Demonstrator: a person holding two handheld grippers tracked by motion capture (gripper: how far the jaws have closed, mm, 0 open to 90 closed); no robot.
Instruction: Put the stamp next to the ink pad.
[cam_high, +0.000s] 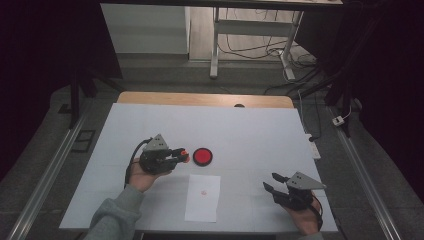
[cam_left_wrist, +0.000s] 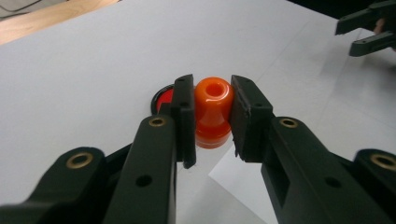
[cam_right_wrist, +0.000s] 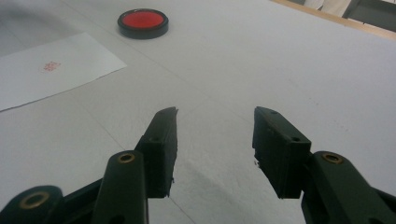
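An orange stamp (cam_left_wrist: 213, 109) stands upright between the jaws of my left gripper (cam_left_wrist: 212, 86), and both pads press on its sides. In the high view that gripper (cam_high: 184, 156) hovers just left of a round red ink pad (cam_high: 202, 156) in a black case. The ink pad (cam_left_wrist: 164, 98) peeks out behind the left jaw. A white sheet of paper (cam_high: 203, 197) with a small red stamp mark (cam_high: 203, 191) lies in front of the pad. My right gripper (cam_high: 270, 180) rests at the front right, open, with nothing between its fingers (cam_right_wrist: 215, 114).
The table (cam_high: 250, 130) has a white cover, with a wooden strip (cam_high: 205, 98) along its far edge. The right gripper view has the ink pad (cam_right_wrist: 142, 21) and paper (cam_right_wrist: 51, 70) far off to its upper left. Cables and desk legs (cam_high: 215, 50) stand on the floor beyond.
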